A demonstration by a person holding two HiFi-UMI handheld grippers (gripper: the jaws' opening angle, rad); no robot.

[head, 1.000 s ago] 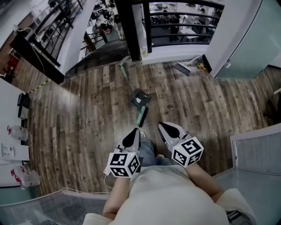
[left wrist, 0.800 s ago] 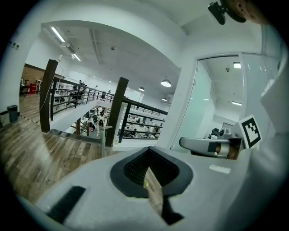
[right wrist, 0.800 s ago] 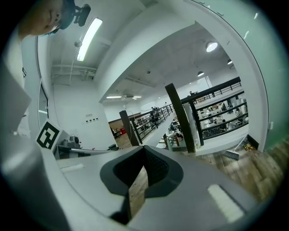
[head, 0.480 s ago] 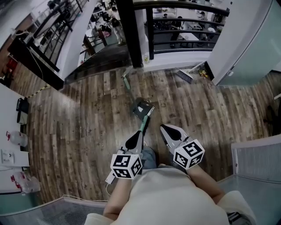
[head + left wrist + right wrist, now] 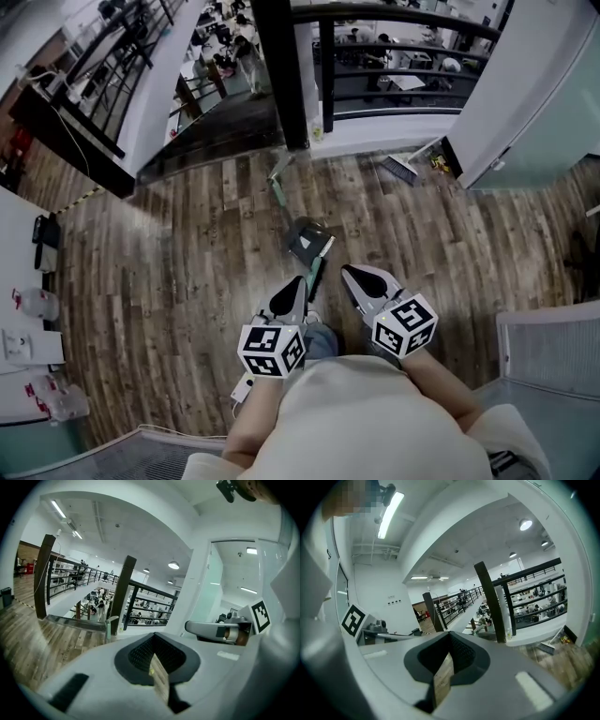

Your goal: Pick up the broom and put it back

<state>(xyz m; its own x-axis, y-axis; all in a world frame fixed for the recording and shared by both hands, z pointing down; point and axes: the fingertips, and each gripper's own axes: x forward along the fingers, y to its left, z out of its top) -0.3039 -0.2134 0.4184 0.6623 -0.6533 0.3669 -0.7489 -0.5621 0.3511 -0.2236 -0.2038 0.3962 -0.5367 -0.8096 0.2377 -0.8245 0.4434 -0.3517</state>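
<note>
Currently the dark-headed, green-handled broom (image 5: 308,246) lies on the wood-plank floor (image 5: 187,281), just ahead. Open the left hand-held gripper (image 5: 296,284) and right hand-held gripper (image 5: 349,274) (both have jaws together and are empty) before descending, then clamp the green handle squarely.

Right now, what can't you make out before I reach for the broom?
- Head view: dustpan handle's near end, masked by the left gripper.
- Head view: teal-handled tool past the dustpan, too small to identify.
- Gripper views: floor close underneath, blocked by each gripper's body.
</note>
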